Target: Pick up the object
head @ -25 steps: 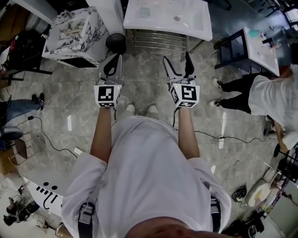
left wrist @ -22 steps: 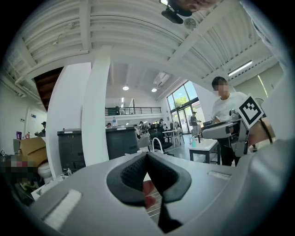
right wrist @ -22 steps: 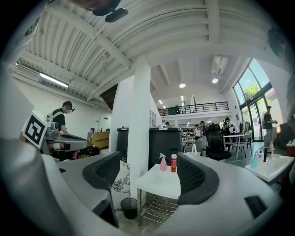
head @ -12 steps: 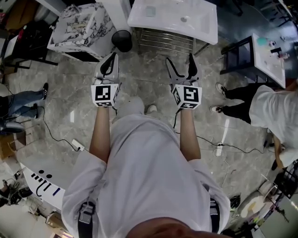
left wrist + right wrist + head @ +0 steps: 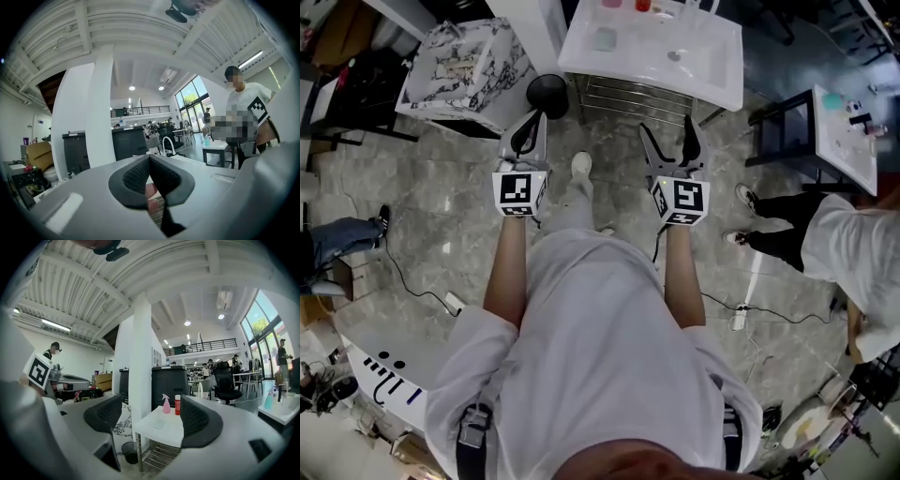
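A white table (image 5: 656, 66) stands ahead of me, at the top of the head view. On it are a pink spray bottle (image 5: 166, 405), a red bottle (image 5: 177, 405), a pale flat piece (image 5: 605, 38) and a small round thing (image 5: 674, 56). My left gripper (image 5: 528, 131) is held over the floor short of the table's left corner, its jaws closed together and holding nothing (image 5: 149, 158). My right gripper (image 5: 670, 141) is open over the floor in front of the table, with both bottles seen between its pads (image 5: 154, 417).
A black bin (image 5: 547, 94) sits by the table's left leg, beside a white pillar (image 5: 530, 28) and a marble-patterned box (image 5: 455, 66). A black-framed side table (image 5: 839, 122) and a standing person (image 5: 853, 225) are at the right. Cables and a power strip (image 5: 738, 319) lie on the floor.
The person carrying the grippers has stepped forward, so the white table is nearer and its bottles have come into view. Both grippers keep their pose: left shut, right open.
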Available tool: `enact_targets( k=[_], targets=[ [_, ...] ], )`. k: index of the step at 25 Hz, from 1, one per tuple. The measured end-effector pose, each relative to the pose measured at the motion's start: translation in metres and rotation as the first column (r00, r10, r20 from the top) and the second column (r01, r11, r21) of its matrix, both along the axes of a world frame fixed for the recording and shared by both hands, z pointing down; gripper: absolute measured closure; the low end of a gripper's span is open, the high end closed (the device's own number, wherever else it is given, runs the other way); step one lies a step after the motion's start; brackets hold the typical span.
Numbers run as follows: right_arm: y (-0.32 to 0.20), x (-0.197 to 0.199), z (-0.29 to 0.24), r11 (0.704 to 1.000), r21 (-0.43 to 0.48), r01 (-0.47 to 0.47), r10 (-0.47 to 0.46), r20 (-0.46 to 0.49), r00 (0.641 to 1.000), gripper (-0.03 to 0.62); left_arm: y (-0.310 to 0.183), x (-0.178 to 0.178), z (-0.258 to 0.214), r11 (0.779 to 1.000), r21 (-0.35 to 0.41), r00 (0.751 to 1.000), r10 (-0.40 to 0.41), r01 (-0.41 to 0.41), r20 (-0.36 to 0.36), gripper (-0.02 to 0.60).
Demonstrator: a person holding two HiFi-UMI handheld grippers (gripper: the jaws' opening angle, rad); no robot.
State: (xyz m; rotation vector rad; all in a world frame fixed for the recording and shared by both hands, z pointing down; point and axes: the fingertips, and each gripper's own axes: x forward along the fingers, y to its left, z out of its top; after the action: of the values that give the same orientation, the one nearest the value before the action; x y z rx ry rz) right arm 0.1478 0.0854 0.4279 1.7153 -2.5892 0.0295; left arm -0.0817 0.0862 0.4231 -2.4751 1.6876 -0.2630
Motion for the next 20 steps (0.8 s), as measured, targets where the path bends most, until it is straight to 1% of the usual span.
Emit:
enact_targets(
  k=[4, 8, 13, 20],
  targets=[
    [-0.045, -0.012, 0.006, 1.0, -0.016, -0.011, 0.011, -0.006, 1.0, 0.206, -0.054, -0.009, 0.006, 1.0, -0.003, 1.0, 0.013, -0.013, -0.015, 0.581],
    [-0.099, -0.03, 0.013, 0.999, -0.036, -0.018, 0.017, -0.015, 1.0, 0.206, -0.118, -0.023, 0.013, 0.999, -0.002, 0.999, 0.032, -0.032, -0.04, 0.581],
    [-0.166, -0.052, 0.021, 0.996, -0.082, -0.025, 0.022, -0.036, 0.999, 0.201, -0.19, -0.042, 0.02, 0.998, -0.021, 0.996, 0.049, -0.051, -0.072, 0.581],
    [-0.257, -0.066, 0.034, 0.984, -0.152, -0.095, 0.093, -0.021, 0.995, 0.201, -0.283, -0.062, 0.027, 0.993, -0.056, 0.991, 0.101, -0.106, -0.086, 0.581]
  ],
)
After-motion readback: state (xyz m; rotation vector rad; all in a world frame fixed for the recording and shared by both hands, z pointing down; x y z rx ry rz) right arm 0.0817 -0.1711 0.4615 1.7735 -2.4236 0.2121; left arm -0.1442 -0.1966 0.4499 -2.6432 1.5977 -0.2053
